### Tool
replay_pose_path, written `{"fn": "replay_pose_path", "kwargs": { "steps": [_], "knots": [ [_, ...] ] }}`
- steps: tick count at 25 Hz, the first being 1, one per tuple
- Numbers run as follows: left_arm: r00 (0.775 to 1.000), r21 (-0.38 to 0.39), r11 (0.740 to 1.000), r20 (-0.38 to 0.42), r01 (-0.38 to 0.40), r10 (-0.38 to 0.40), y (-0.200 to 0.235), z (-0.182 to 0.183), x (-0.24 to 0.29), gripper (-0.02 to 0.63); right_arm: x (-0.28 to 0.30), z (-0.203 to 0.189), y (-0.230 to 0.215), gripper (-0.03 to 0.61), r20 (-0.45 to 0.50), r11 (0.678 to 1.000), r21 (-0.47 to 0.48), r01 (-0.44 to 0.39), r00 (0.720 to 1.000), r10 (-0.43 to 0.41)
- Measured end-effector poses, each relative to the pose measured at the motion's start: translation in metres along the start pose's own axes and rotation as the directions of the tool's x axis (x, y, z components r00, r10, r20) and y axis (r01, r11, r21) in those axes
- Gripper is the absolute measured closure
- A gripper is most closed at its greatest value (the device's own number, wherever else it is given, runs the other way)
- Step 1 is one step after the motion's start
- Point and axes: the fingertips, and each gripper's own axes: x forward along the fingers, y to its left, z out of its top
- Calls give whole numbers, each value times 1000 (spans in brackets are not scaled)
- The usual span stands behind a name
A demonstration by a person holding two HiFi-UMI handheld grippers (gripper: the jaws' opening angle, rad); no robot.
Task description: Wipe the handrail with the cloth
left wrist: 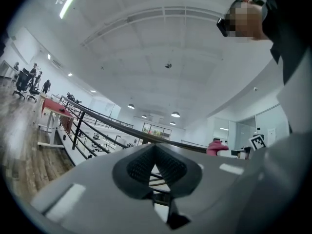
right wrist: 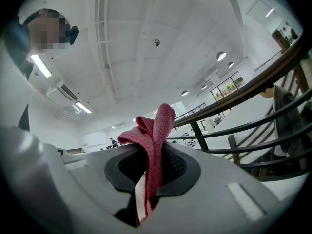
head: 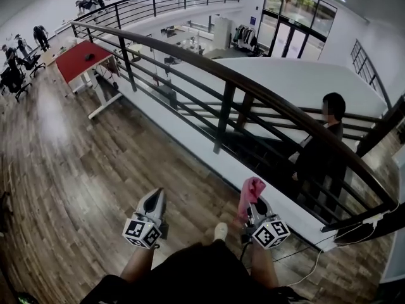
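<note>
A dark curved handrail (head: 253, 86) tops a black metal railing that runs from far left to near right. My right gripper (head: 252, 202) is shut on a pink cloth (head: 251, 192), which sticks up out of its jaws (right wrist: 153, 130). It is held low, short of the railing and well below the rail. My left gripper (head: 154, 201) is shut with nothing in it, its jaws pressed together (left wrist: 155, 165). It hovers over the wooden floor to the left of the right one. In the right gripper view the handrail (right wrist: 253, 79) crosses the upper right.
A person in dark clothes (head: 324, 147) stands on the stairs beyond the railing. A red-topped desk (head: 81, 59) stands at the far left on the wooden floor (head: 76, 170). A cable (head: 310, 271) lies on the floor at the near right.
</note>
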Motion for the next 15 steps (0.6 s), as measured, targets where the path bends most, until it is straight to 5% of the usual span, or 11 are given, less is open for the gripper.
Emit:
{"fn": "replay_pose_path", "kwargs": {
  "steps": [15],
  "knots": [
    [999, 86, 996, 35, 14, -17, -39, 14, 144, 614, 89, 77, -90, 528, -4, 989, -21, -144, 990, 144]
  ]
}}
